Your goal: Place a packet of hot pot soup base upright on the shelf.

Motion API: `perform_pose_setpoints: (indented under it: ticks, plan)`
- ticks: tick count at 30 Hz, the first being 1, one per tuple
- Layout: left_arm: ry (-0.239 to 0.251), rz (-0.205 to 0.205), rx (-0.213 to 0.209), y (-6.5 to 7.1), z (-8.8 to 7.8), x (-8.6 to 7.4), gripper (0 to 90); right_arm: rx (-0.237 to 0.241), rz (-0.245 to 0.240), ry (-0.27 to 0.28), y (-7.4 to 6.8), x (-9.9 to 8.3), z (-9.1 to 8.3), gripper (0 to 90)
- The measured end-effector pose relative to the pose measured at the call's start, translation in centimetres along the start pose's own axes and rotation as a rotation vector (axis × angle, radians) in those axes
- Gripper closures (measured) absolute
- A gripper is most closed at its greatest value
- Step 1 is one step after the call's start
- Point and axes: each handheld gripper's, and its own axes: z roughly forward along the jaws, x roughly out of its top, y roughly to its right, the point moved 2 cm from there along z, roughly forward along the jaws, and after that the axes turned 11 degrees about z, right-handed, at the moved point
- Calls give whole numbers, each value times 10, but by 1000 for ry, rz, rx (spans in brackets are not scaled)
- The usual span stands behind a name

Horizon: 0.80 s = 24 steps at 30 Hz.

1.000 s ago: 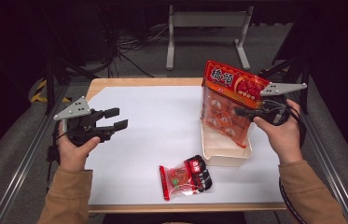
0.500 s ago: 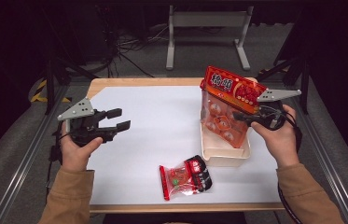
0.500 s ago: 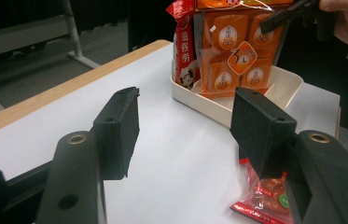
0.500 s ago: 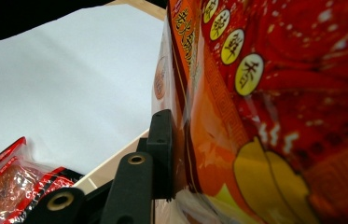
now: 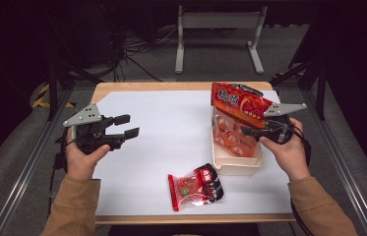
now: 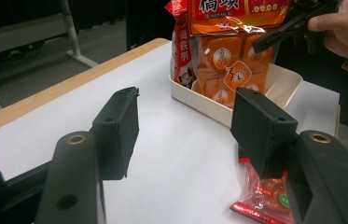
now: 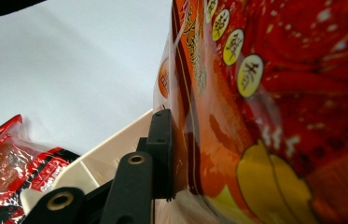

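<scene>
I count two tongs: left tongs [image 5: 126, 126], right tongs [image 5: 246, 131]. Two snack bags: large orange bag [image 5: 237, 115], small red bag [image 5: 196, 186]. One cream tray [image 5: 235, 167]. One desk [image 5: 171, 128].

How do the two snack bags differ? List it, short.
The large orange bag stands upright with its lower end in the cream tray; the small red packet lies flat on the white table.
The large orange bag is clamped by the right gripper; nothing holds the small red packet.
The large orange bag is much bigger.
Both are glossy, part-clear wrappers with red printing.
</scene>
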Motion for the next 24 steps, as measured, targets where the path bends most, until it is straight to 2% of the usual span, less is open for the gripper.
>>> perform_pose_setpoints:
  ticks: [4,7,13,18,19,20,24]
  plan:
    - [-4,10,-4,1,2,1,417,-5,-9,-16,-1,-4,5,700]
    - [-11,7,-13,1,4,1,411,-13,-7,-9,-2,-7,4,699]
    - [-28,5,-15,2,9,-1,394,-11,37,-4,6,-12,3,697]
    - [-42,11,-14,1,11,-2,384,-17,37,-5,7,-10,1,687]
    - [-46,3,-19,1,12,-3,382,-21,37,-7,7,-10,1,680]
    - [-51,13,-20,1,12,-3,379,-27,40,-5,7,-9,1,662]
    - [-58,8,-26,1,14,-4,369,-23,69,38,10,-7,-3,559]
